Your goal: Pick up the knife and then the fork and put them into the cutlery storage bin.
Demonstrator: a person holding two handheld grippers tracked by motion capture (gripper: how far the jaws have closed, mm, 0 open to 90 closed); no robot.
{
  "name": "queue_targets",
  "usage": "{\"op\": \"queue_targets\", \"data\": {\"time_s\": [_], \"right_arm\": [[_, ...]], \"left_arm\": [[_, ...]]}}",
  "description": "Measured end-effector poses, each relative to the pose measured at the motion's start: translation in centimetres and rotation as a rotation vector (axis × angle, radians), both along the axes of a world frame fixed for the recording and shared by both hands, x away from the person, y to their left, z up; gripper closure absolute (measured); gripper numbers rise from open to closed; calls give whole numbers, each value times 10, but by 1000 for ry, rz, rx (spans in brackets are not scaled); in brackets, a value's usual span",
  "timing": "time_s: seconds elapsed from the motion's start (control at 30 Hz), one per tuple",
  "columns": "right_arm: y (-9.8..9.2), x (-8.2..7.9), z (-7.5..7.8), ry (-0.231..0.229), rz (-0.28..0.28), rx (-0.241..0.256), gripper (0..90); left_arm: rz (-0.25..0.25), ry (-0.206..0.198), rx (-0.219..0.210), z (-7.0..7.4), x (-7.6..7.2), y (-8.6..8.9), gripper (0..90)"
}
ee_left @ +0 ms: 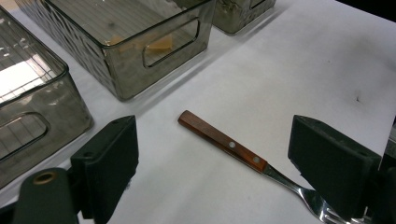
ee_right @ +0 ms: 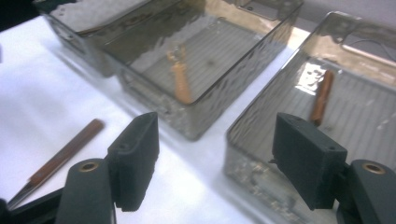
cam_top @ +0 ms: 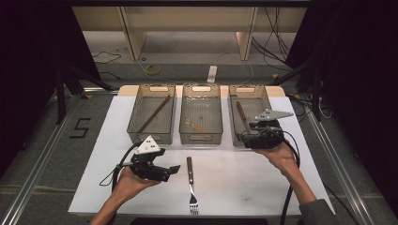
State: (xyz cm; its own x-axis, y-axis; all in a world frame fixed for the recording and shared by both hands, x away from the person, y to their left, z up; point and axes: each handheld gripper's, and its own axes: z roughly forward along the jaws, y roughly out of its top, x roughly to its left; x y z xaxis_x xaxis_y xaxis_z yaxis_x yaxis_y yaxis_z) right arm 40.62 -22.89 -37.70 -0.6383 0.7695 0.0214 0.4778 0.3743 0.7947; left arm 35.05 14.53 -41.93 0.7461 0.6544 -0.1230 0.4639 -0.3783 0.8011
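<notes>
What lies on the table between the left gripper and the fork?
Nothing: only bare white table separates the left gripper from the fork in the high view. In the left gripper view, its open jaws frame the fork's wooden handle.

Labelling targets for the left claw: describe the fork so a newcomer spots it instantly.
On the white table, three clear bins stand in a row at the far side. In front of the middle one, loose on the table, lies the fork: wooden handle toward the bins, metal tines toward the person, unlike the utensils lying inside bins.
</notes>
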Motion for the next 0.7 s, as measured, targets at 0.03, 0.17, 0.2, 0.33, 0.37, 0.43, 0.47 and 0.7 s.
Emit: {"op": "queue_targets", "data": {"time_s": [0.03,0.17,0.2,0.33,0.37,0.43,0.47,0.7], "right_arm": [[0,-3,-1,0,3,8,324],[-3,-18,-7,-10,3,47,324],[-4,-20,-8,-11,3,51,324],[-5,-30,-14,-14,7,76,323],[-5,-32,-16,-14,11,85,321],[-5,-38,-20,-19,18,102,320],[-5,-40,-22,-18,22,112,320],[-3,-53,-31,-10,50,123,316]], "left_arm": [[2,2,-7,0,1,0,157],[14,-3,-21,2,4,1,157],[14,-4,-27,2,5,1,157],[14,-4,-27,2,10,0,159],[11,-3,-24,2,11,-1,160],[8,0,-18,1,14,-4,160],[8,2,-16,1,15,-6,160],[-7,4,-10,0,23,-13,176]]}}
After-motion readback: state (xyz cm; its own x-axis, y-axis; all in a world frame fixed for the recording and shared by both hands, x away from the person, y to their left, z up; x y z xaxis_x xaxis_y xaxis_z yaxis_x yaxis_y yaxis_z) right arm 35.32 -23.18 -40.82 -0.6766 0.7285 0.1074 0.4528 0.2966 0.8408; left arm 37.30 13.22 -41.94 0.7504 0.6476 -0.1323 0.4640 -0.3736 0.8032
